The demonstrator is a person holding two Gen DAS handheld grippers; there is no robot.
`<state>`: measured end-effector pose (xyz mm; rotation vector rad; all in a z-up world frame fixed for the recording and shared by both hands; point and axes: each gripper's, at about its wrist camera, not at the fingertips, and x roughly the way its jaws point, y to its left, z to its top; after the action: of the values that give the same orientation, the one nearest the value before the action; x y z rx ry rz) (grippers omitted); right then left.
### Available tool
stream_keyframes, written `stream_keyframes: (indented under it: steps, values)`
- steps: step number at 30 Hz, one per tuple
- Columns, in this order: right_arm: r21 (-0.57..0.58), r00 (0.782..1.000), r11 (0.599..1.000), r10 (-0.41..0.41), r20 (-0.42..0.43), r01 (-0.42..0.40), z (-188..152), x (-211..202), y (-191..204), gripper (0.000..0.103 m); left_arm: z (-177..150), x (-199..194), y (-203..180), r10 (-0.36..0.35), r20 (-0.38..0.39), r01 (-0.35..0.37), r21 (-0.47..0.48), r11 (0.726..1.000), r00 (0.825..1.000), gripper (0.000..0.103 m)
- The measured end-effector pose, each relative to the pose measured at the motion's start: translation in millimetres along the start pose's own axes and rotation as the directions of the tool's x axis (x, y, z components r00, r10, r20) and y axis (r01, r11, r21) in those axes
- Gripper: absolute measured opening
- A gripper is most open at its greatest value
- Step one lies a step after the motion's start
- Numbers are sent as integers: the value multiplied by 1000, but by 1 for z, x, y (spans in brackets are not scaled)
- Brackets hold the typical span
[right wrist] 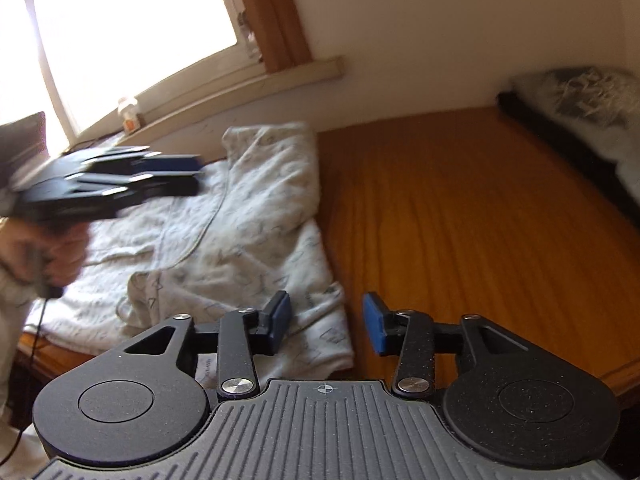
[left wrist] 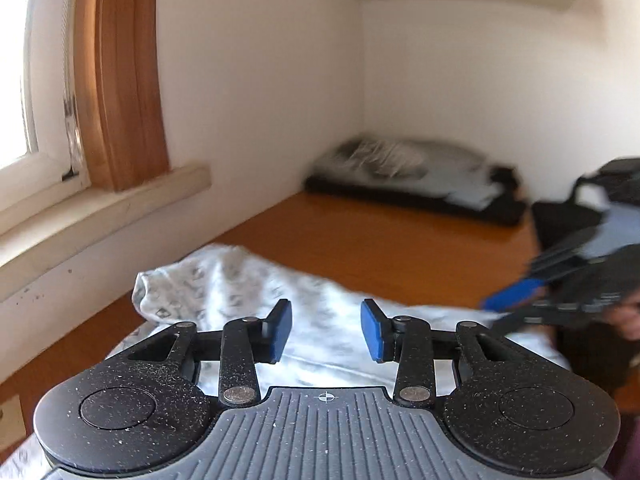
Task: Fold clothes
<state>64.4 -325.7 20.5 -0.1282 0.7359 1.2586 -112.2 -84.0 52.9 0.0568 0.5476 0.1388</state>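
Orange table (right wrist: 480, 220) bears rumpled, partly folded white printed garment (right wrist: 248, 216).

Black tongs (left wrist: 325, 330) (blue pads (left wrist: 280, 330))

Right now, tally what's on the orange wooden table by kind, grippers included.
White patterned garment: 1
Stack of folded dark and grey clothes: 1
Black two-finger grippers with blue pads, left and right: 2
Total: 4
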Motion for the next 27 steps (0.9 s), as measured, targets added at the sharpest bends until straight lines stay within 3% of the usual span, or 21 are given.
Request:
stream_keyframes:
  steps: [2,4,6,10,13,20,23,25,27]
  values:
    - [16,1000,1000,19,0,-19,0,0,-2,42,-2,20,5,71,-54,-71,0,997,996,29]
    - [49,999,998,36,-4,-35,1,-2,-5,13,-4,34,12,98,-100,-100,-16,995,990,26]
    - [94,998,993,69,14,-70,3,-13,-9,10,-8,39,18,92,-115,-96,-30,995,989,25]
    - [74,995,992,96,26,-97,-3,-40,-4,8,-11,41,17,112,-120,-115,-14,993,986,25]
    - [68,997,995,76,-26,-74,-18,-32,1,6,-11,43,18,112,-120,-115,-21,993,986,25]
    - [61,999,997,52,-8,-51,-20,-39,3,7,-13,42,20,104,-103,-109,-40,993,989,25]
    - [47,999,998,26,36,-28,-15,-41,4,12,-16,42,17,116,-91,-118,-26,993,989,25]
    - [58,998,998,19,68,-23,-9,-39,3,24,-16,41,17,114,-89,-116,-28,993,990,25]
    - [79,996,996,37,82,-43,-2,-30,1,24,-17,41,19,107,-87,-110,-35,993,990,25]
